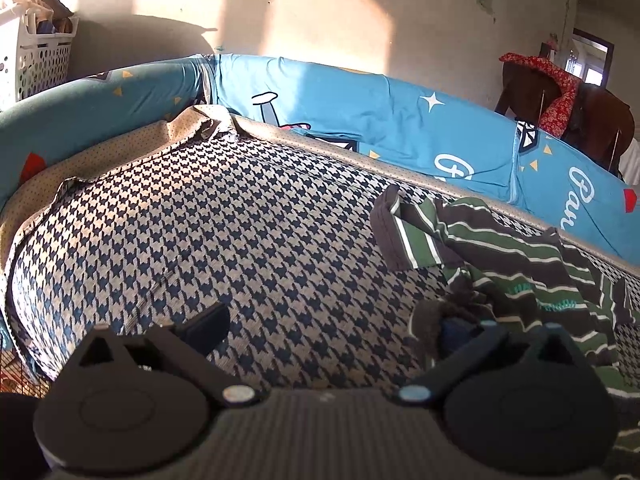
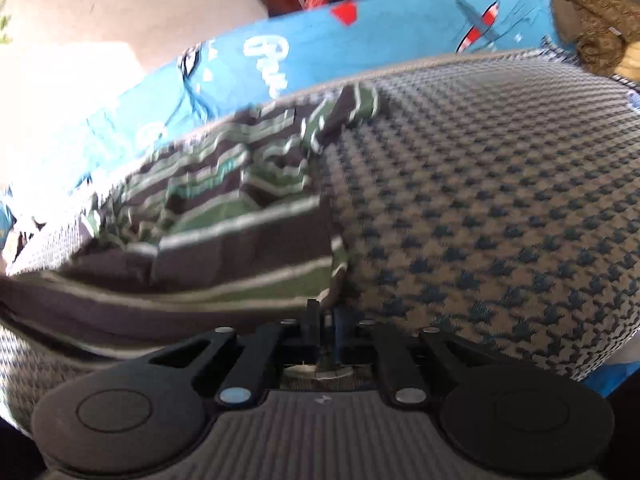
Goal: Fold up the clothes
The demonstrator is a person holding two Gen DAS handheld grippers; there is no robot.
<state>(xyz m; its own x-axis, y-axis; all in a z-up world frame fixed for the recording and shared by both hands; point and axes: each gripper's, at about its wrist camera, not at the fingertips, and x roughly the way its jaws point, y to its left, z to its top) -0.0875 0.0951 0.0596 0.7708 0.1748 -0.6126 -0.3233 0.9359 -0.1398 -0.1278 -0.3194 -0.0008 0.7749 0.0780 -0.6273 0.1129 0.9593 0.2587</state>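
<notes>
A green, brown and white striped shirt (image 1: 520,256) lies crumpled at the right of the houndstooth bed cover (image 1: 240,220). My left gripper (image 1: 332,330) is open, jaws wide apart. Its left finger (image 1: 208,326) rests over bare cover. A bunched fold of the shirt covers its right finger (image 1: 454,332). In the blurred right wrist view the striped shirt (image 2: 240,220) spreads to the left. My right gripper (image 2: 325,314) is shut, its fingers pinched together on the shirt's near corner, where the hem meets the houndstooth cover (image 2: 500,200).
A blue cartoon-print bolster (image 1: 360,112) (image 2: 280,52) curves along the bed's far edge by the wall. A white laundry basket (image 1: 36,52) stands far left. A brown chair with red floral cloth (image 1: 560,92) is far right. A brown bundle (image 2: 596,32) sits at the bed's far right.
</notes>
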